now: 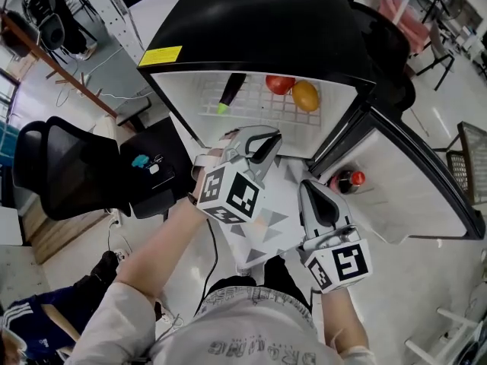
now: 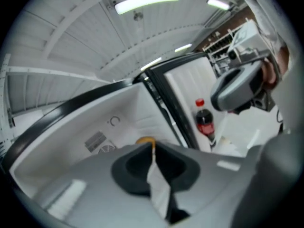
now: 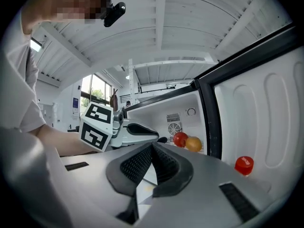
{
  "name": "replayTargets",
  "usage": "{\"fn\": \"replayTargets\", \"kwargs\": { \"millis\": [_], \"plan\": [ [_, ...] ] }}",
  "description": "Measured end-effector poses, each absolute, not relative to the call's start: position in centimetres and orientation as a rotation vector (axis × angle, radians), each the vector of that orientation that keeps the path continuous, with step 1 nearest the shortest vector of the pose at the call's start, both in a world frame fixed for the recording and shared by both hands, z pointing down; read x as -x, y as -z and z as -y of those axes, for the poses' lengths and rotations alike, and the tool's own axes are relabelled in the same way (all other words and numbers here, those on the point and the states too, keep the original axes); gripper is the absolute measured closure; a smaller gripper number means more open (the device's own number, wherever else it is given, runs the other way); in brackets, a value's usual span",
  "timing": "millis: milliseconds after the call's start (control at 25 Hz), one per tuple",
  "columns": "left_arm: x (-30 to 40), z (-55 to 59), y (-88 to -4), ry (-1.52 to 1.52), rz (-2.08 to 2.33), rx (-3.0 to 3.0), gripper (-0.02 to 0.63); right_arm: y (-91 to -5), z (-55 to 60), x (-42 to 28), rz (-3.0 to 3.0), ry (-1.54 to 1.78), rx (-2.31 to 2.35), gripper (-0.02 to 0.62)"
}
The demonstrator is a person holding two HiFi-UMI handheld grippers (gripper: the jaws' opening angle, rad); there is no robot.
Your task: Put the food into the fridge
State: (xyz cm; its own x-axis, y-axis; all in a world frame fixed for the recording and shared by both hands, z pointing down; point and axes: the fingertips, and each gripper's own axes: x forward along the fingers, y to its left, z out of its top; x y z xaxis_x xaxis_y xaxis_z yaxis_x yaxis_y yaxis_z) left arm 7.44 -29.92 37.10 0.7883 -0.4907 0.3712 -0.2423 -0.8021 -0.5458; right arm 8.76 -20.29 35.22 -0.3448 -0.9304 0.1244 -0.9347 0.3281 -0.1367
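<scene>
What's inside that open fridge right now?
On its wire shelf: a red fruit, an orange fruit, a dark long vegetable. A cola bottle sits in the door. The black top covers the back.

I am looking at a fridge (image 1: 259, 29) showing a black top and white inner walls, with a yellow label (image 1: 160, 55) glowing at the frame's upper left. In the upper middle, a red fruit (image 1: 279, 84), an orange-yellow fruit (image 1: 305, 96) and a dark vegetable (image 1: 230, 92) tipped in green are standing out. The dark bottle (image 1: 346, 180) is wearing a red cap. My left gripper (image 1: 265, 141) and right gripper (image 1: 310, 188) are showing grey with black pads, their cubes (image 1: 228, 192) black-and-white squares.
</scene>
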Motion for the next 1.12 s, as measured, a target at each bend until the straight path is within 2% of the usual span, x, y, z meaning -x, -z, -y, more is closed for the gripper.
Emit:
{"fn": "replayTargets", "kwargs": {
  "millis": [240,1120],
  "plan": [
    [-5.6,28.1,-36.5,0.651,-0.597,2.585,0.598,-34.7,19.8,-8.2,2.537,-0.261,-1.776,0.594],
    [-0.4,23.9,-37.0,0.517,-0.790,2.826,0.600,-35.1,18.0,-7.1,2.512,-0.251,-1.723,0.594]
  ]
}}
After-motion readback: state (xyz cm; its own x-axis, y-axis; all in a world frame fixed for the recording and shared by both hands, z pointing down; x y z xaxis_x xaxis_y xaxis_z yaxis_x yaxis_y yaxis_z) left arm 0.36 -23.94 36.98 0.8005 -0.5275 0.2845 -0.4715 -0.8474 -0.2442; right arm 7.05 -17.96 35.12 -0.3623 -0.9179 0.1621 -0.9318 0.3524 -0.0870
